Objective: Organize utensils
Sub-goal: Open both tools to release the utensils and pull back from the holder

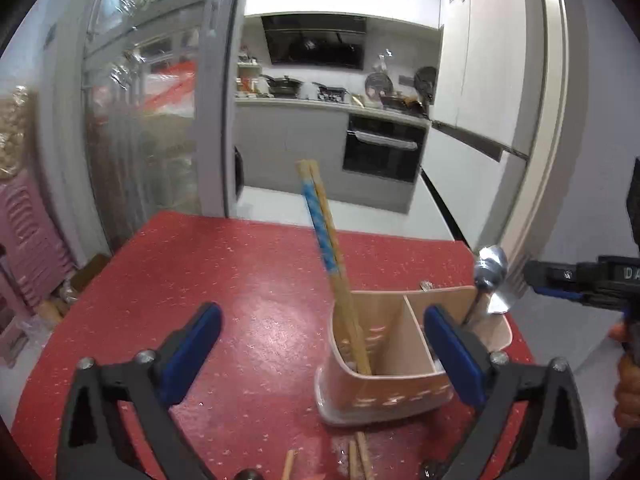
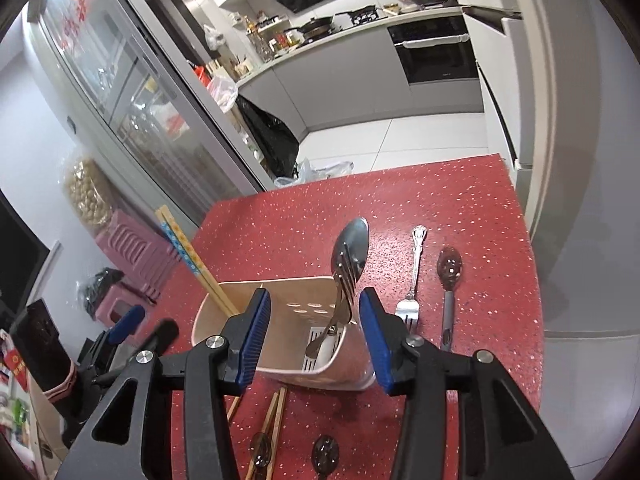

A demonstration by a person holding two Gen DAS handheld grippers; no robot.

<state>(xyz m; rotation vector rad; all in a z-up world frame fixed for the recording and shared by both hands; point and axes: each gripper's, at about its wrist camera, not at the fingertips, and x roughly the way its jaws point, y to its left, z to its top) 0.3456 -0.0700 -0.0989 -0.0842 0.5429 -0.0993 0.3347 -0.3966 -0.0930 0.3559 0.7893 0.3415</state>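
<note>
On the red speckled bench [image 2: 460,208] stands a beige two-compartment utensil holder [image 2: 288,312], its inside split by a divider. A pair of wooden chopsticks with blue patterned bands [image 1: 326,248] leans upright in one compartment, tips down inside it. In the other compartment a metal spoon [image 2: 352,244] and a fork [image 2: 340,296] stand together, the spoon's bowl rising above the rim. The left gripper [image 1: 320,344] has its blue-padded jaws spread wide apart, with nothing pressed between them; one pad sits in front of the holder's wall. The right gripper [image 2: 314,338] is partly open, its jaws standing clear on either side of the spoon and fork without pressing on them. Just beside the holder, on the bench, lie a silver fork [image 2: 412,280] and a dark translucent spoon with a grey handle [image 2: 448,280]. More chopsticks [image 2: 272,416] and two dark spoons [image 2: 325,452] lie on the near side of the holder.
</note>
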